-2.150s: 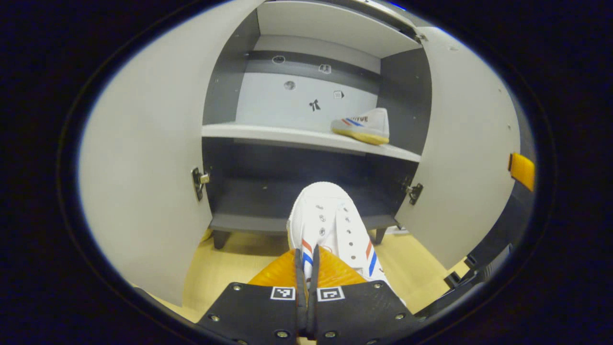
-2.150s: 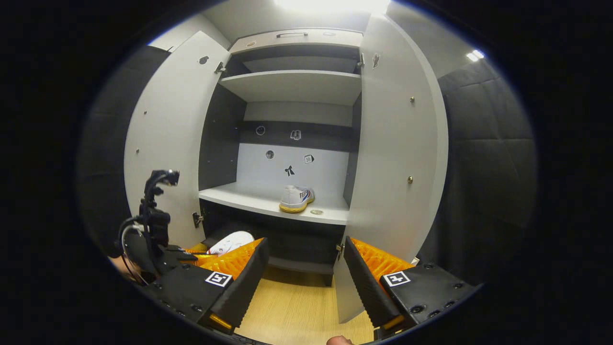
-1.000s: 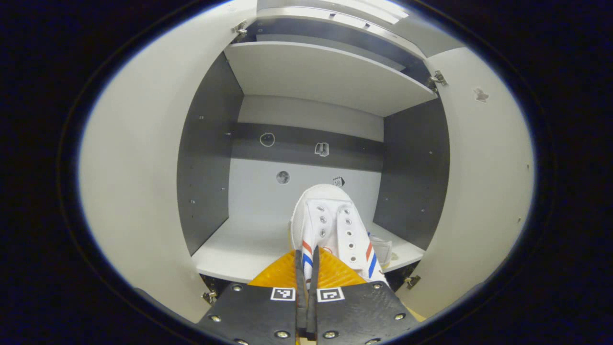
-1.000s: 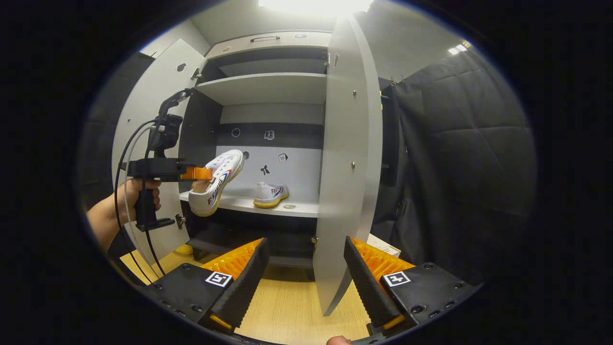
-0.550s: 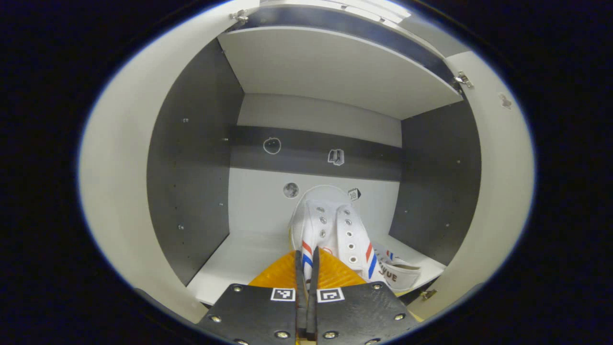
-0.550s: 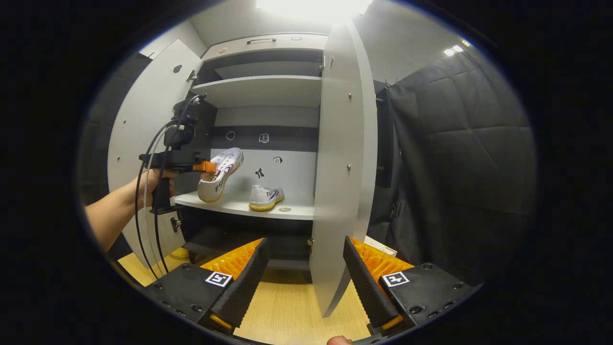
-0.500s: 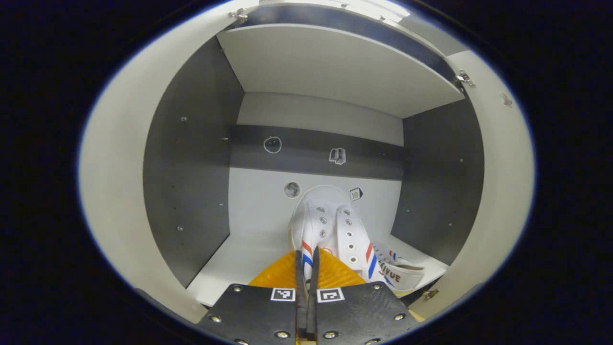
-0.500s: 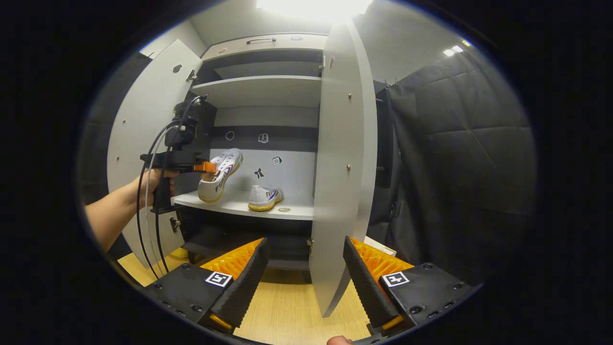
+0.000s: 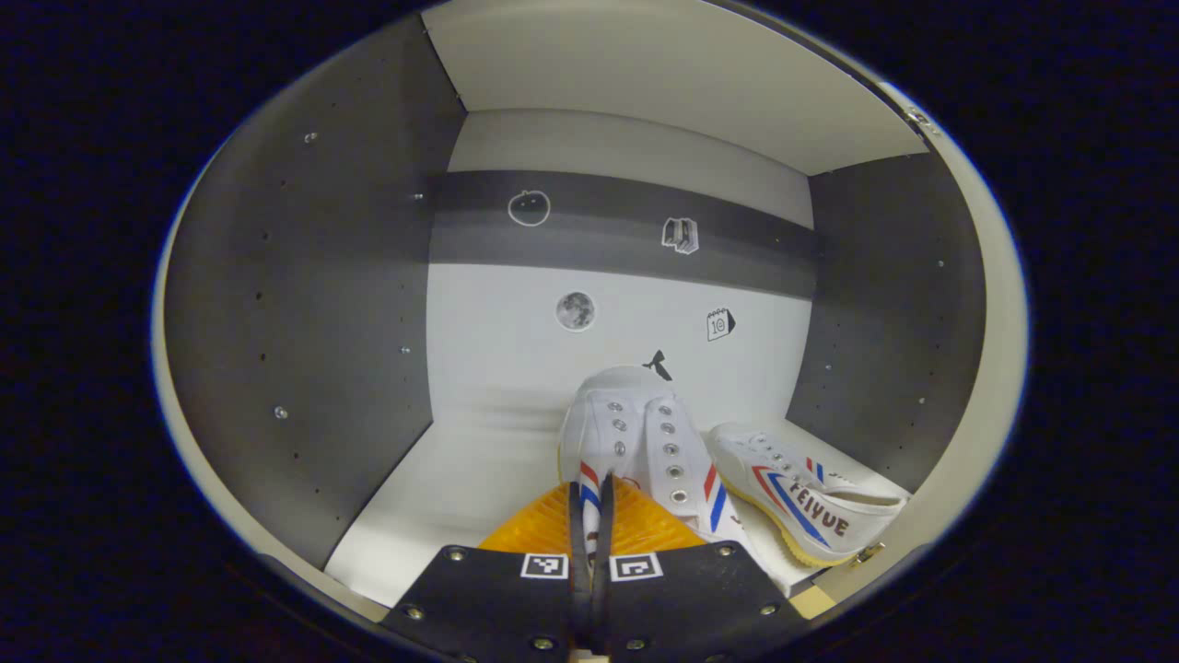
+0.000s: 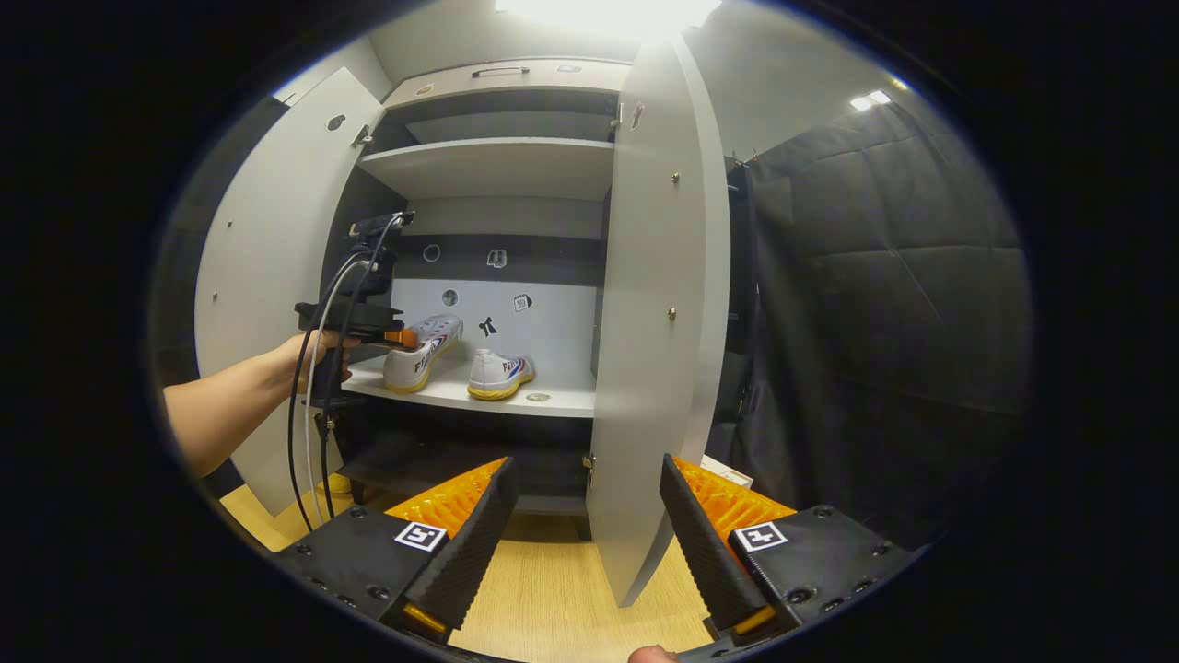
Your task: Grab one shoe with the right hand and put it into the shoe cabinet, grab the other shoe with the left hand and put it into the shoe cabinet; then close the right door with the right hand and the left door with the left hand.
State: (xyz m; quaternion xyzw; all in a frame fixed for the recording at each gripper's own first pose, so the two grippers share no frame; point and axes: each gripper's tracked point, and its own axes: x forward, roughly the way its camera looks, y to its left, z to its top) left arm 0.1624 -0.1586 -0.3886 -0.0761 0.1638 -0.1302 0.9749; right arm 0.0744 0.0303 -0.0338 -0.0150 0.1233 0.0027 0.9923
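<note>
In the right gripper view, a person's forearm and hand [image 10: 313, 354] reach in from the left, holding the left gripper [image 10: 401, 338] level with the middle shelf [image 10: 553, 401] of the shoe cabinet [image 10: 497, 83], past the wide-open left door [image 10: 267, 239]. Its jaws are pinched tight on the heel of a white shoe [image 10: 422, 352], which sits over the left part of that shelf; whether its sole touches the board cannot be told from here. In the left gripper view the same held shoe [image 9: 636, 442] points toe-first toward the pale back panel, with red and blue stripes on its sides and the left gripper [image 9: 589, 516] closed on its rear rim. Just beside it to the right lies the second shoe [image 9: 801, 502], flat on the shelf [image 9: 433, 497] near the front right corner; in the right gripper view this second shoe [image 10: 497, 374] stands close to the held one. Farther right there, the right door [image 10: 659, 304] hangs ajar, its edge turned toward the camera. At the bottom, the right gripper [image 10: 580, 529] has its jaws spread wide with nothing between them, above the wooden floor [image 10: 543, 608].
</note>
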